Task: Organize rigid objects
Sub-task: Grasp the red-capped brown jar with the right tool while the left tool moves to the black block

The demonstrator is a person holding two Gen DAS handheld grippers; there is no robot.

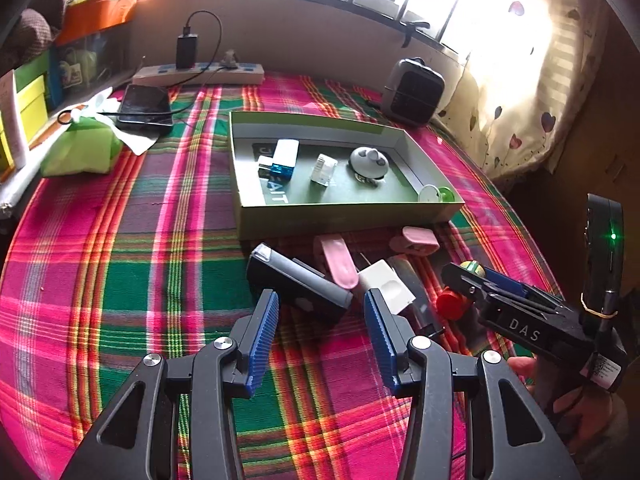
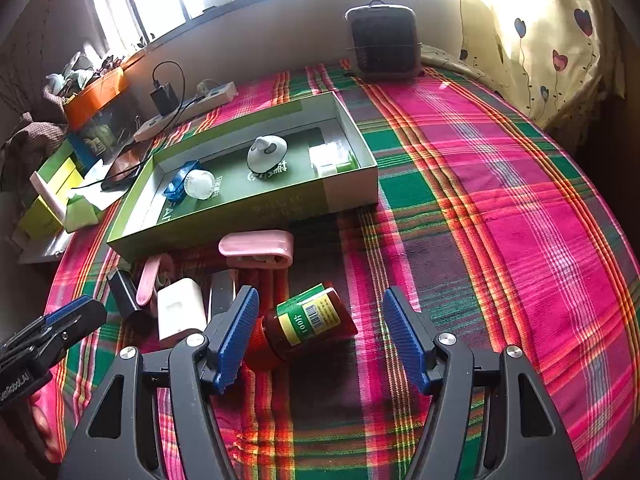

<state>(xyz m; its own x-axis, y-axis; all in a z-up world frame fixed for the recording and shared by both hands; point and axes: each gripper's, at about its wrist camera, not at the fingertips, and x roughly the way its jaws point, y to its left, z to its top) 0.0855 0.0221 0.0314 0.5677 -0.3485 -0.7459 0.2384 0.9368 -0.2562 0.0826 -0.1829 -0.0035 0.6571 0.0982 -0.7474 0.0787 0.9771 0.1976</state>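
- The small brown glass bottle (image 2: 310, 326) with a red cap and a green-and-yellow barcode label lies on its side on the pink, green and orange plaid cloth (image 2: 500, 240) covering the table.
- The right claw (image 2: 320, 330) stands wide open; the bottle lies between its blue ribbed pads, close against the left pad (image 2: 236, 332), with a clear gap to the other.
- The black rectangular block with a grey strip (image 1: 298, 286) lies tilted on the cloth, a corner reaching between the open left claw (image 1: 322, 318) pads, unpinched.
- Beside it lie a white plastic case (image 1: 386, 286) and two pink plastic clips (image 1: 339, 262).
- The shallow green cardboard box (image 1: 344, 216) behind holds a blue-and-white box (image 1: 282, 160) and a grey-white round gadget (image 1: 369, 162).
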